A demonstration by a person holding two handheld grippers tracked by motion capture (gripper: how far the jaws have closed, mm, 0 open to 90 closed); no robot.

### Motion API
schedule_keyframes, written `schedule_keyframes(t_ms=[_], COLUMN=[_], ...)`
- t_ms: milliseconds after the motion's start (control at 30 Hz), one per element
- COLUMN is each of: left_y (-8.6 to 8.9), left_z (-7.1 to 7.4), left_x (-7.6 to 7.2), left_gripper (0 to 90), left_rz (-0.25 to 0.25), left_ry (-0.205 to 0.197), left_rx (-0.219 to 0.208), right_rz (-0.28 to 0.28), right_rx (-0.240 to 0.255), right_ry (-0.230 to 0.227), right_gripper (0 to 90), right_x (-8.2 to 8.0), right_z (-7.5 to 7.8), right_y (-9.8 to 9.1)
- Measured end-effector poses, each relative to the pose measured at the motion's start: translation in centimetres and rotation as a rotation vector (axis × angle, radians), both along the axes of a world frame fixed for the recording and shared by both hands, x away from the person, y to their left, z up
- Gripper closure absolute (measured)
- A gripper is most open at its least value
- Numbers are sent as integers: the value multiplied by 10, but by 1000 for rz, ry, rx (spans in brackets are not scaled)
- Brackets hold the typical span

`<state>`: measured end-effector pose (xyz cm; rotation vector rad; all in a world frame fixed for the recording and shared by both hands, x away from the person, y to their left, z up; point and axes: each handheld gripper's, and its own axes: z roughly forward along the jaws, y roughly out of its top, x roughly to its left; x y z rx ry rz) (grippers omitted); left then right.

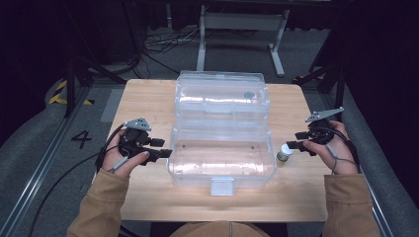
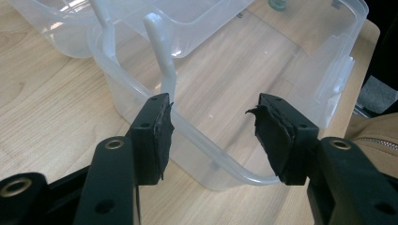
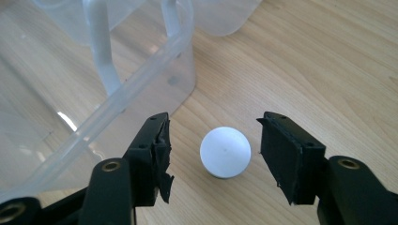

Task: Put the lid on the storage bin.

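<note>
A clear plastic box (image 1: 173,165) lies open in the middle of the wooden table, its lid (image 1: 222,94) folded back behind it. My left gripper (image 1: 164,147) is at the box's left wall. In the left gripper view, my left gripper (image 2: 211,126) is open and straddles the box's rim (image 2: 220,157), with neither pad pressing on it. A small bottle (image 1: 284,152) with a white cap stands just right of the box. My right gripper (image 3: 213,140) is open, with the white cap (image 3: 225,151) between its jaws and a gap on each side.
The box's front latch (image 1: 221,186) faces the near table edge. A small dark round mark (image 1: 248,94) shows on the lid. Bare wood (image 1: 148,98) lies left and right of the box. Dark floor, cables and a metal frame (image 1: 242,22) lie beyond the table.
</note>
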<state>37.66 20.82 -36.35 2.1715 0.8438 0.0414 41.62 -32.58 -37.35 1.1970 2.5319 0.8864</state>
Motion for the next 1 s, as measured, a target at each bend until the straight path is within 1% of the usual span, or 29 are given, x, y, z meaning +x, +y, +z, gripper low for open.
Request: schedule_keyframes(t_ms=[67, 300, 400, 467, 600, 733, 800, 1000], left_y=[0, 0, 1, 1, 0, 0, 0, -1], left_z=[0, -1, -1, -1, -2, -2, -3, -3], left_x=[0, 1, 1, 1, 1, 2, 1, 2], left_gripper=[465, 465, 465, 464, 463, 461, 461, 461], left_rz=[2, 0, 2, 2, 1, 1, 4, 1], left_ry=[2, 2, 5, 6, 7, 8, 11, 10], left_rx=[0, 1, -2, -2, 0, 2, 2, 7], right_rz=[-2, -5, -4, 2, 5, 10, 12, 12], right_rx=[-18, -44, -59, -67, -83, -89, -97, -114], right_ry=[16, 49, 61, 77, 89, 98, 108, 119], right_gripper=[430, 428, 409, 403, 390, 386, 379, 368], right_x=[0, 3, 5, 5, 6, 7, 7, 11], right_z=[-1, -7, -10, -12, -15, -18, -20, -27], right_y=[1, 2, 3, 3, 5, 7, 8, 9])
